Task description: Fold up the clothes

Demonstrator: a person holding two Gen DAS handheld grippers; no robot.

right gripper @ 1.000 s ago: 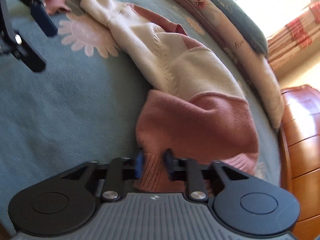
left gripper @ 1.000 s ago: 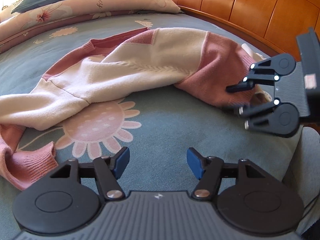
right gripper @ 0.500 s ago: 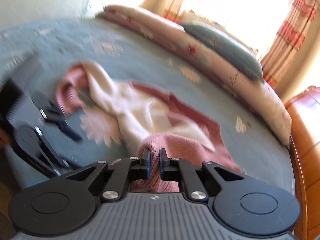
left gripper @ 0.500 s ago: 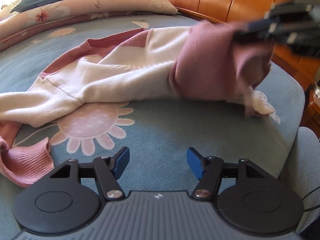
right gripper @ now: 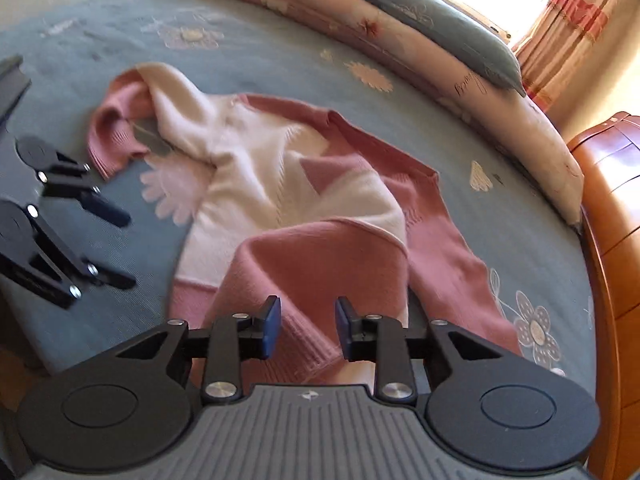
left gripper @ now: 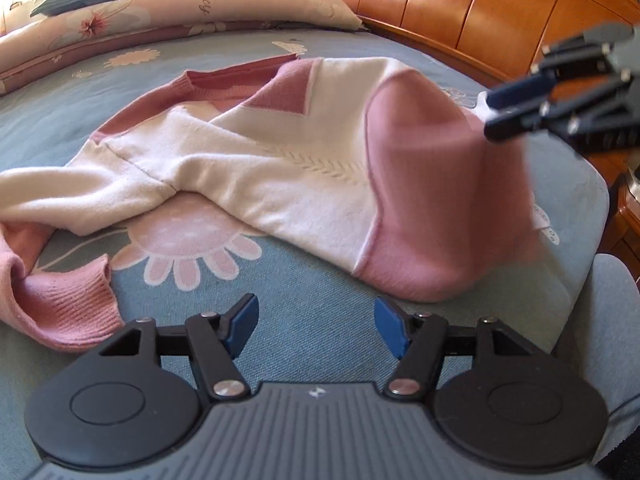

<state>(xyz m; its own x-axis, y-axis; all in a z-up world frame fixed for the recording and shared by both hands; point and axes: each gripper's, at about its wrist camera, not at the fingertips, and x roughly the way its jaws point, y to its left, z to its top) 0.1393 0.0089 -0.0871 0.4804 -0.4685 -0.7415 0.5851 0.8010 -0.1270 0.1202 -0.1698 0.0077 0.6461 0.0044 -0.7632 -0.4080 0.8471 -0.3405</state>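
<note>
Lying crumpled across the blue flowered bedspread [left gripper: 304, 344], the pink-and-cream sweater [left gripper: 304, 168] had its pink hem bunched up at the near right corner of the bed, by the wooden headboard [left gripper: 500, 12]. The right gripper [right gripper: 307, 327] hung just above that hem, its jaws opening, the ribbed edge between the blue pads but not pinched, while the left gripper [left gripper: 316, 330] hovered over bare bedspread, fingers apart and empty. Cursive writing on the long pink pillow [right gripper: 472, 84] was too small to read
</note>
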